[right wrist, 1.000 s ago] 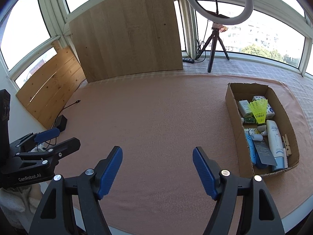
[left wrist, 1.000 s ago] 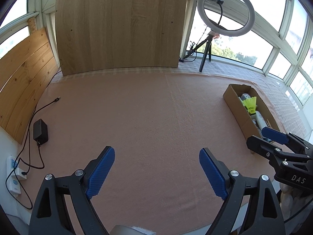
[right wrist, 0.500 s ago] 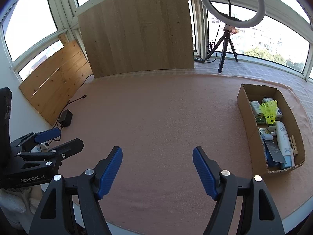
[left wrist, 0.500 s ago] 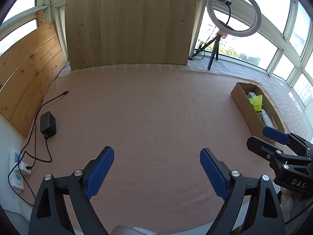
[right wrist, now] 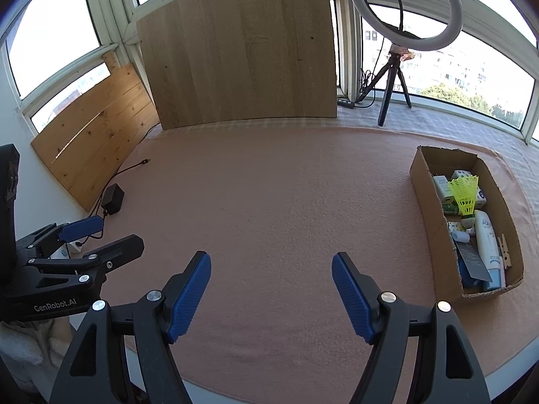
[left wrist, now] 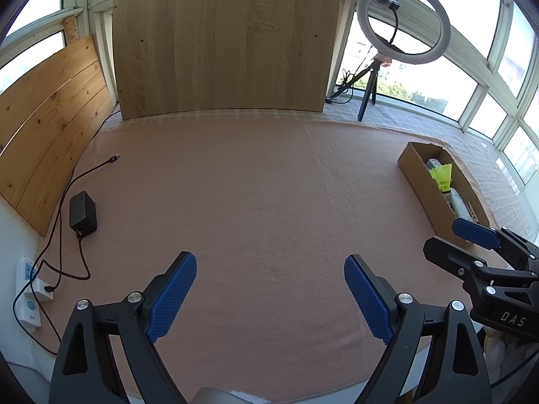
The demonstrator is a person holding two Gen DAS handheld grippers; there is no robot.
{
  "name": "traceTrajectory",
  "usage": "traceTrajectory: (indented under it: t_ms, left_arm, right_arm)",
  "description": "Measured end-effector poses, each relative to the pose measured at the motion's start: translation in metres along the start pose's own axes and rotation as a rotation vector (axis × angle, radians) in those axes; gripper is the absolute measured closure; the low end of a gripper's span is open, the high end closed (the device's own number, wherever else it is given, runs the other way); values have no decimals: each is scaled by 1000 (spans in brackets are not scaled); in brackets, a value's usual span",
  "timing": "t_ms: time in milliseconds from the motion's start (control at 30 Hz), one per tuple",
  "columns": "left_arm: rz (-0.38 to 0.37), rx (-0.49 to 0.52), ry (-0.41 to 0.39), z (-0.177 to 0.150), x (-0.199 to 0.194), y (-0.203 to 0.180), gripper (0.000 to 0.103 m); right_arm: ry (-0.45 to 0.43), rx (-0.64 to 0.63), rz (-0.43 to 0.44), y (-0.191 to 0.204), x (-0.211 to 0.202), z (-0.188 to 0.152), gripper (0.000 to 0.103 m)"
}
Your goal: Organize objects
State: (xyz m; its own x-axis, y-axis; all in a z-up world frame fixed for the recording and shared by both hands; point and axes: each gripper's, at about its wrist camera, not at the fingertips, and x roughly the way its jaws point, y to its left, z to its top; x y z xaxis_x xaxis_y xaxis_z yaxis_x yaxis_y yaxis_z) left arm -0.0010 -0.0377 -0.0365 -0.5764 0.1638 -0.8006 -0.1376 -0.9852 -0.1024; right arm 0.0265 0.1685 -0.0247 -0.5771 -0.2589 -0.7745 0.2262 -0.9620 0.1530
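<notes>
Since a second ago our view has swung right, and with both the left gripper (left wrist: 269,298) and right gripper (right wrist: 271,294) released and empty, the filled cardboard box (right wrist: 434,215) lies lengthwise ahead-right, nearer our right jaws.

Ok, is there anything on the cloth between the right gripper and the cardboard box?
Nothing visible. The right gripper is open and empty, and only bare pink cloth lies between it and the cardboard box. The box sits ahead to its right, already holding the yellow shuttlecock and other items.
</notes>
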Motion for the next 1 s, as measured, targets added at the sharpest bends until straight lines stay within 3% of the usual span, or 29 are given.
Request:
traceTrajectory:
  t_ms: [1000]
  left_arm:
    - [0,5,12,5,10,-8,11]
  right_arm:
    - [17,18,-11,-9,8,0,32]
